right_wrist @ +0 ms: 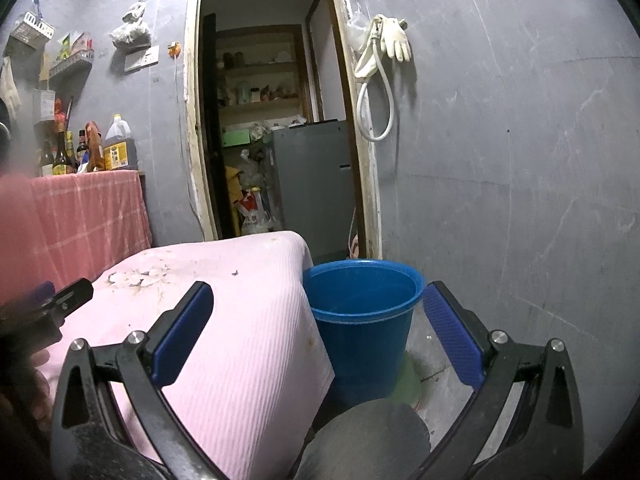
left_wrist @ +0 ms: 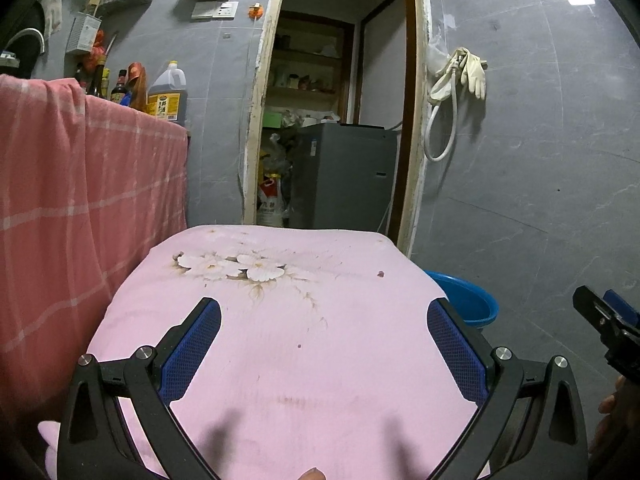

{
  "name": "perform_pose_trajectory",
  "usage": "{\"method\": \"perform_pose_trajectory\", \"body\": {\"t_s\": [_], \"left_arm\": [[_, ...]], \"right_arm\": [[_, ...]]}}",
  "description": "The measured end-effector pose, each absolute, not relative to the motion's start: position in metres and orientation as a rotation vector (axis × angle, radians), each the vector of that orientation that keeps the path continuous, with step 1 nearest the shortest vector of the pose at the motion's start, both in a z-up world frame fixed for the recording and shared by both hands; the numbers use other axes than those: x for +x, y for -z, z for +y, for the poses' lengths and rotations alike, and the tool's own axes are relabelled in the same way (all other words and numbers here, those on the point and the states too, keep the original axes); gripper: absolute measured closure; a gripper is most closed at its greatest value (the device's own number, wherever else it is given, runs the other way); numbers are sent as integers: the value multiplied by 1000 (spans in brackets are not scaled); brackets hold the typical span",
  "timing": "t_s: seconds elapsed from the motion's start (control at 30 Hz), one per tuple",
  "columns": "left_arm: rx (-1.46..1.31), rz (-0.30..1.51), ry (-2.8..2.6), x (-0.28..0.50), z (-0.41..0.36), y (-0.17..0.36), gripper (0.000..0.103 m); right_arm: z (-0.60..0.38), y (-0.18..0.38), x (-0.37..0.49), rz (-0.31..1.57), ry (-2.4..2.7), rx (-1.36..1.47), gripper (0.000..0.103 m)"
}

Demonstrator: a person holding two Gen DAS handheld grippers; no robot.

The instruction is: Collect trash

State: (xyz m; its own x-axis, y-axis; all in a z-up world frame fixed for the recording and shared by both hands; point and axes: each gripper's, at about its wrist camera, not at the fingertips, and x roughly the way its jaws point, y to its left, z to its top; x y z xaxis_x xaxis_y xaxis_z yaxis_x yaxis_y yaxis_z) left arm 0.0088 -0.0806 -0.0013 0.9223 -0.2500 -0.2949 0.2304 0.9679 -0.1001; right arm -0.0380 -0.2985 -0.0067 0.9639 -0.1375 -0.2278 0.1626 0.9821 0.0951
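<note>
Grey tiled walls close in a small kitchen with an open doorway (left_wrist: 332, 92) at the back. At far left a red checked cloth (left_wrist: 80, 184) hangs over a counter that carries bottles and an oil jug (left_wrist: 168, 94). Next comes a table under a pink flowered cloth (left_wrist: 280, 320); a small dark scrap (left_wrist: 380, 274) lies near its far right edge, and another speck (left_wrist: 299, 346) sits nearer the middle. The left gripper (left_wrist: 324, 344) hovers over this cloth, its jaws spread wide with nothing between them. Just beside the table's right edge a blue bucket (right_wrist: 362, 312) stands on the floor. The right gripper (right_wrist: 318, 332) is above it, also wide open and holding nothing. Pale rubber gloves (right_wrist: 394, 40) and a white hose (right_wrist: 376, 108) hang on the right wall.
</note>
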Motion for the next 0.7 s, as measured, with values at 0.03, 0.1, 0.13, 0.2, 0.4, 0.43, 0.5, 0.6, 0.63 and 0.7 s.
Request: {"method": "perform_pose_trajectory", "body": {"t_s": [0.03, 0.1, 0.13, 0.2, 0.4, 0.43, 0.5, 0.6, 0.63, 0.7], "left_arm": [[-63, 309, 247, 8, -80, 2, 2], [-55, 304, 248, 5, -81, 5, 2], [-51, 304, 248, 5, -81, 6, 2], [-44, 303, 249, 4, -81, 9, 2], [-54, 303, 237, 3, -75, 17, 2], [-55, 301, 235, 3, -74, 18, 2], [-51, 296, 234, 2, -72, 19, 2], [-46, 293, 235, 0, -72, 23, 2], [-47, 295, 235, 0, -72, 24, 2], [-48, 297, 236, -1, -72, 25, 2]], "right_arm": [[-297, 8, -38, 225, 155, 111, 0], [-296, 10, -38, 228, 160, 108, 0], [-295, 12, -39, 227, 165, 107, 0], [-294, 14, -39, 228, 170, 104, 0], [-288, 22, -41, 228, 182, 77, 0], [-288, 23, -42, 227, 183, 75, 0], [-287, 24, -42, 226, 181, 74, 0], [-285, 27, -42, 231, 180, 71, 0], [-285, 28, -42, 233, 180, 71, 0], [-283, 29, -43, 235, 182, 74, 0]]}}
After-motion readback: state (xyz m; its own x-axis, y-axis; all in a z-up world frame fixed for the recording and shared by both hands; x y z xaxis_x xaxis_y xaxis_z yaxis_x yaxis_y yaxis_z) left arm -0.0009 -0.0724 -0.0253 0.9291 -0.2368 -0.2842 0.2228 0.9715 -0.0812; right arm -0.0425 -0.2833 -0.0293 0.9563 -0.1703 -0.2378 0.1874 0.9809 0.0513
